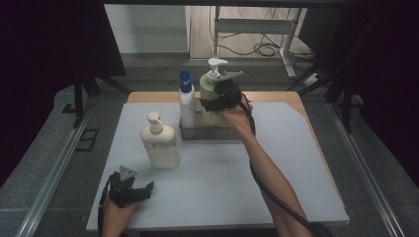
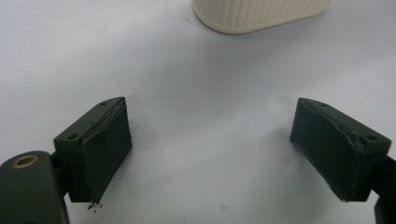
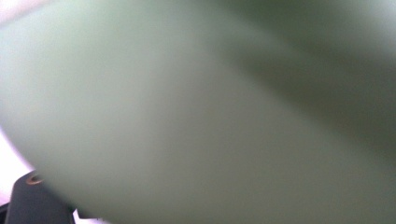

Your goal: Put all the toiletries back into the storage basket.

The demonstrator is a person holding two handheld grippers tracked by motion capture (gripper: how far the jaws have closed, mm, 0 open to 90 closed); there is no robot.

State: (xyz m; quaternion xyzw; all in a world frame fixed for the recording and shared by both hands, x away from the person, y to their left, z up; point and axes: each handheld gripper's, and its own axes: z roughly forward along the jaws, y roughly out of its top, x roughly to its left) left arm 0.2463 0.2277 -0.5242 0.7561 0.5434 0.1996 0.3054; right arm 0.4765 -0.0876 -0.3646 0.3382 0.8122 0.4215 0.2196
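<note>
The right gripper [image 1: 213, 98] is at the green pump bottle [image 1: 209, 89], which stands in the right-hand end of a small grey rack [image 1: 207, 132] at the far middle of the table [image 1: 296, 163]. Its jaws look set around the bottle's body just below the white pump: in the right gripper view the pale green wall [image 3: 187, 112] presses so close to the camera that it blurs, which suggests the bottle sits deep between the jaws, spread wide for its girth. Whether the pads actually squeeze it I cannot tell. Taking hold high on the body makes sense, since the rack's walls cover the lower part and the pump head offers no firm hold. A slim white bottle with a blue cap [image 1: 186, 101] stands in the rack just beside the green one, so the hand comes in from the right, the free side. The left gripper [image 1: 132, 191] rests low near the front left of the table with its jaws wide open and nothing between them, pointing toward the cream pump bottle [image 1: 159, 143] that stands alone on the table.
</note>
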